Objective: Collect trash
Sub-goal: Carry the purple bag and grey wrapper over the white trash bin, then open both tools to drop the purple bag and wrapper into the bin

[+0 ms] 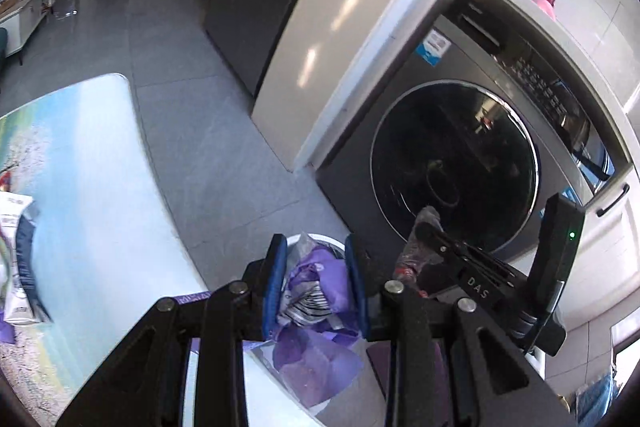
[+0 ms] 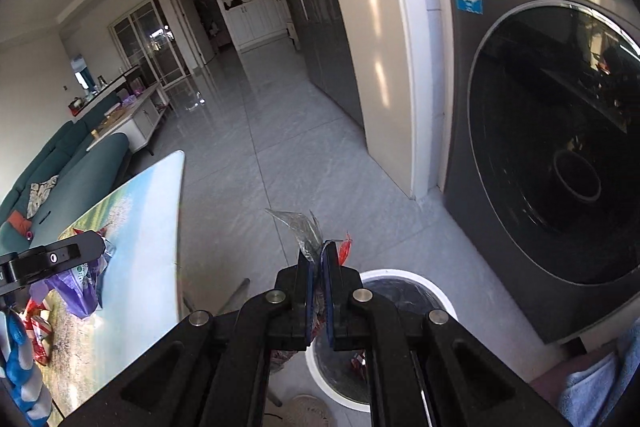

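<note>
- Right claw [image 2: 316,267] clenched on a clear-and-red wrapper [image 2: 304,227]; held just above the near rim of the white trash bin [image 2: 440,297], beside the washing machine [image 2: 560,147].
- Left claw [image 1: 316,267] grips a crumpled purple wrapper [image 1: 316,307] over the tabletop [image 1: 92,167] edge; bin beyond it.
- Judgement: centre the right claw over the bin mouth before opening; light film may cling to the pads or drift, so release low.
- More wrappers lie on the tabletop.
</note>
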